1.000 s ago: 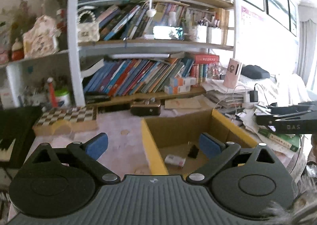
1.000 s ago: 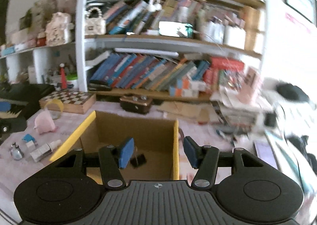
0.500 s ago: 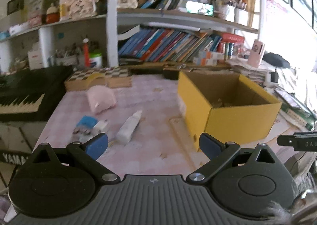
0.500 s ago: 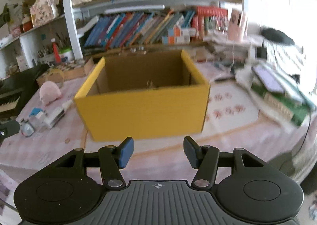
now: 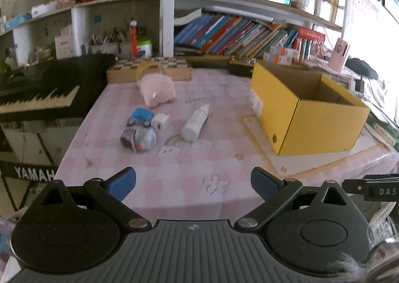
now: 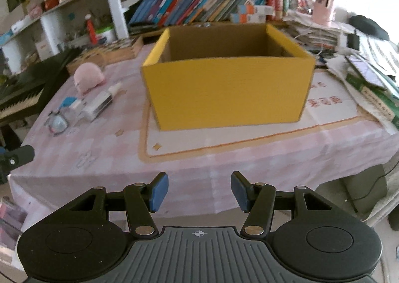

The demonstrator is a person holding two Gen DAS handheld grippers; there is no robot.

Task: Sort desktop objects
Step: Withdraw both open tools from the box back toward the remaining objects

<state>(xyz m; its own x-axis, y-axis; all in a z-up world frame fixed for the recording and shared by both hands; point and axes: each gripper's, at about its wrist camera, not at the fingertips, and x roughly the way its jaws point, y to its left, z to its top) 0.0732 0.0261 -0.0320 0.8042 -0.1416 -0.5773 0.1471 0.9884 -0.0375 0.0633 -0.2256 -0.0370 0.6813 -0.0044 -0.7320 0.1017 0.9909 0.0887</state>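
An open yellow cardboard box point(image 5: 309, 118) point(image 6: 227, 88) stands on the pink checked tablecloth. Left of it lie a pink plush toy point(image 5: 157, 89) point(image 6: 88, 78), a white tube bottle point(image 5: 195, 122) point(image 6: 101, 102), a small white cube point(image 5: 160, 121), a blue toy car point(image 5: 141, 116) and a round grey toy point(image 5: 141, 137) point(image 6: 57, 123). My left gripper point(image 5: 193, 184) is open and empty, held back over the table's near edge. My right gripper point(image 6: 199, 192) is open and empty, in front of the box and off the table's front edge.
A black keyboard point(image 5: 37, 88) stands left of the table. A chessboard box point(image 5: 149, 69) sits at the back under bookshelves point(image 5: 237, 33). Piles of books and papers point(image 6: 366, 76) crowd the right side. The table's front edge point(image 6: 199, 165) drops off just ahead of the right gripper.
Both grippers have pulled back from above the box toward the table's near edge and lowered. The box interior has gone out of view. Both stay open and empty.
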